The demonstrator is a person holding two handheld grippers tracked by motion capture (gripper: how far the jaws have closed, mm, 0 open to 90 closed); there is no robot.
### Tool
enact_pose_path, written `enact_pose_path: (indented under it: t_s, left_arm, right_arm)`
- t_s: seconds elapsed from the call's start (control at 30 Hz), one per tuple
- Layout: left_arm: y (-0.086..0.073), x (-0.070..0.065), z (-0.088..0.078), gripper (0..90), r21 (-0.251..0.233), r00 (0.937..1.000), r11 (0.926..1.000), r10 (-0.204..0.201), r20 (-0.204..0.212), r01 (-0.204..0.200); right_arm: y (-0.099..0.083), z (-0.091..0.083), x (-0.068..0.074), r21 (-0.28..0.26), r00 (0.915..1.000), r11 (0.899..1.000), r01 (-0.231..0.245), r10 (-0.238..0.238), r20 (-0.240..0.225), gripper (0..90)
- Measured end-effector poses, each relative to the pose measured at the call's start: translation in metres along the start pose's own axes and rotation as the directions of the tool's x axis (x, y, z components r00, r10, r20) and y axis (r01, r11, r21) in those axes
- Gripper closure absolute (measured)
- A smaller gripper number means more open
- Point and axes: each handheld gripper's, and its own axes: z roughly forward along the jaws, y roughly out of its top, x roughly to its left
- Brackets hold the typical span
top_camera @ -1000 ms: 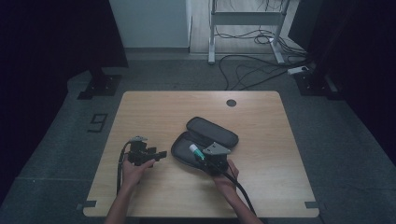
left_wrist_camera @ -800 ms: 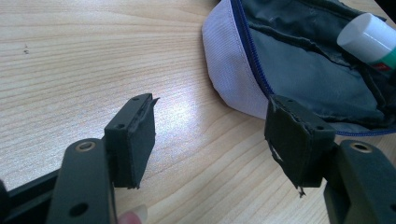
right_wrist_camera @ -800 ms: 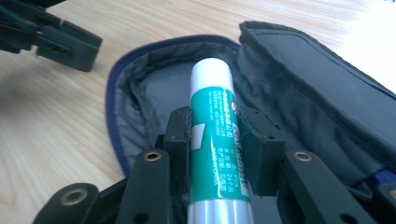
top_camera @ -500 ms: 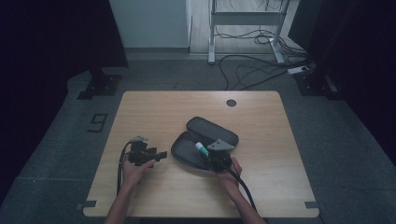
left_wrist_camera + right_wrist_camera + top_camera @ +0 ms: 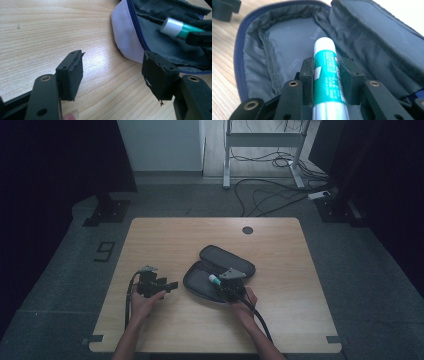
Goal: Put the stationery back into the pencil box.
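the right gripper (image 5: 327, 82) clamps a glue stick (image 5: 327, 72) over the open pouch (image 5: 287, 42); the left gripper (image 5: 112, 72) rests on the table (image 5: 50, 30), jaws wide

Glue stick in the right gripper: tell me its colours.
Teal-green glue stick, white cap; clearest in the right gripper view.

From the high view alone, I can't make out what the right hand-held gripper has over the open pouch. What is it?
Observer: A glue stick, green label, white cap, clamped between the right hand-held gripper's pads.
Operator: Is it inside the pouch yet?
Observer: Its capped end points over the pouch's grey lining; I can't tell whether it touches.
Operator: And the left hand-held gripper?
Observer: The left hand-held gripper is open with nothing between its pads, over the table beside the pouch's edge.
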Motion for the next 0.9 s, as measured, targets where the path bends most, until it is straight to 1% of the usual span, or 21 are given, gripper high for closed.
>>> enact_pose_path:
  t_s: [0.2, 0.33, 0.47, 0.7, 0.9]
  left_arm:
    - [0.0, 0.001, -0.001, 33.9, -0.002, 1.0, 1.0, -0.001, 0.001, 0.001]
    - [0.0, 0.002, -0.002, 34.0, -0.007, 1.0, 1.0, -0.005, 0.001, 0.005]
    - [0.0, 0.002, -0.002, 34.0, -0.008, 1.0, 0.9999, -0.007, -0.001, 0.007]
    - [0.0, 0.002, -0.002, 34.0, -0.007, 1.0, 1.0, -0.005, -0.001, 0.005]
    - [0.0, 0.002, -0.004, 34.0, -0.012, 1.0, 0.9999, -0.007, 0.0, 0.007]
  right_arm:
    - [-0.001, 0.001, 0.0, 0.012, 0.9999, 1.0, 0.014, -0.014, 0.004, 63.5]
    - [-0.001, 0.002, 0.002, 0.018, 0.9997, 1.0, 0.025, -0.025, 0.003, 58.4]
    - [-0.001, 0.001, 0.002, 0.019, 0.9996, 0.999, 0.028, -0.028, -0.003, 56.2]
    - [0.001, -0.003, 0.001, -0.005, 0.9999, 1.0, 0.011, -0.011, -0.002, 49.3]
    - [0.002, -0.01, -0.001, -0.045, 0.9997, 0.999, -0.006, 0.005, -0.024, 45.0]
